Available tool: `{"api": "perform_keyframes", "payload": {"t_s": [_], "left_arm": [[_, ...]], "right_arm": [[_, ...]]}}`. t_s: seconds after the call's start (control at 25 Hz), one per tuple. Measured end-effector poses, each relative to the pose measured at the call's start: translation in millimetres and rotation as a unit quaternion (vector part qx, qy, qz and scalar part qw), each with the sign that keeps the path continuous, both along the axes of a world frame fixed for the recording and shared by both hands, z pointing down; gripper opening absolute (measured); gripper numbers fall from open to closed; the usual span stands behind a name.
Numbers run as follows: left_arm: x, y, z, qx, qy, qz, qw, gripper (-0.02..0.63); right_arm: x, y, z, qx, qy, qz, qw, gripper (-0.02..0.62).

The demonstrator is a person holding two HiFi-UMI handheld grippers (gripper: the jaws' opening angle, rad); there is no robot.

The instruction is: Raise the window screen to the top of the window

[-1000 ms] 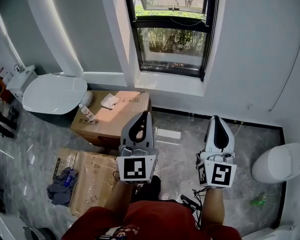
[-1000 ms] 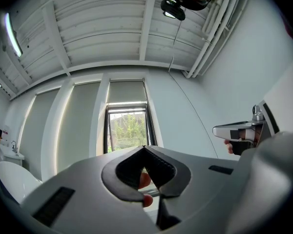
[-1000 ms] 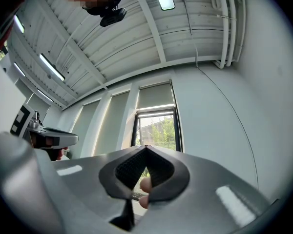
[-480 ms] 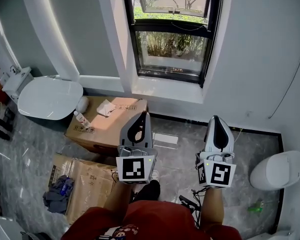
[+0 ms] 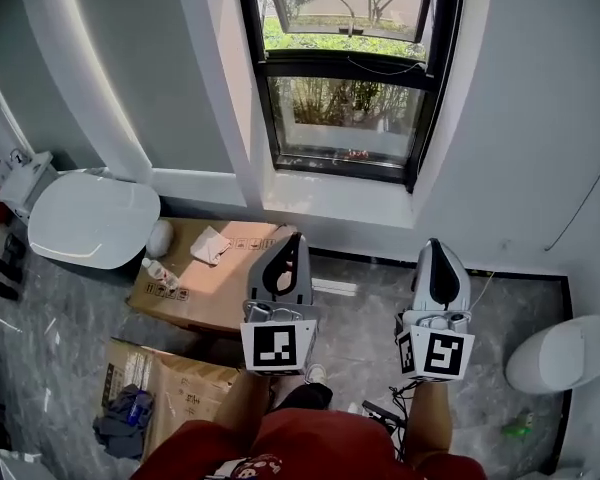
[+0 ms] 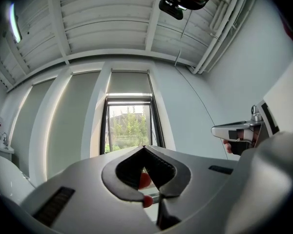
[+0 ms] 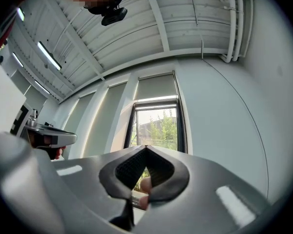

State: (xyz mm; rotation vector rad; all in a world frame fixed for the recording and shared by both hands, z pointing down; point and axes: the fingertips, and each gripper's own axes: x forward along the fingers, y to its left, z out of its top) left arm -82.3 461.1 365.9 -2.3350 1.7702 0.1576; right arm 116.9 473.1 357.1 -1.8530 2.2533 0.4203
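A tall black-framed window (image 5: 345,78) stands in the grey wall ahead, above a white sill (image 5: 335,196). Its lower pane (image 5: 340,118) looks dimmer than the upper one, as if meshed. My left gripper (image 5: 291,238) and right gripper (image 5: 436,245) are held side by side over the floor, short of the sill, both pointing at the window. Each is shut with nothing between its jaws. The left gripper view shows the window (image 6: 129,126) straight ahead past the closed left gripper (image 6: 144,147); the right gripper view shows the window (image 7: 158,126) past the closed right gripper (image 7: 146,147).
A cardboard box (image 5: 215,278) with small items on it stands left of my left gripper, and flattened cardboard (image 5: 175,393) lies nearer. A white toilet (image 5: 95,218) is at far left, another white fixture (image 5: 560,353) at right. The floor is grey marble tile.
Both grippers and my viewpoint have moved toward the window together. The window and sill now sit lower and larger in the head view. The jaws stay shut.
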Motion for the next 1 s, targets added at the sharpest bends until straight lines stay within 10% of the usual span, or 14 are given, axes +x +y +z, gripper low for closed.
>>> {"api": "perform_keyframes", "payload": {"t_s": [1.0], "left_arm": [[-49.5,-147.5,11.7,-0.004,0.007,0.010,0.9999,0.005]], "right_arm": [[-54.5,-137.5,5.8,-0.007,0.019,0.022,1.000,0.011]]}}
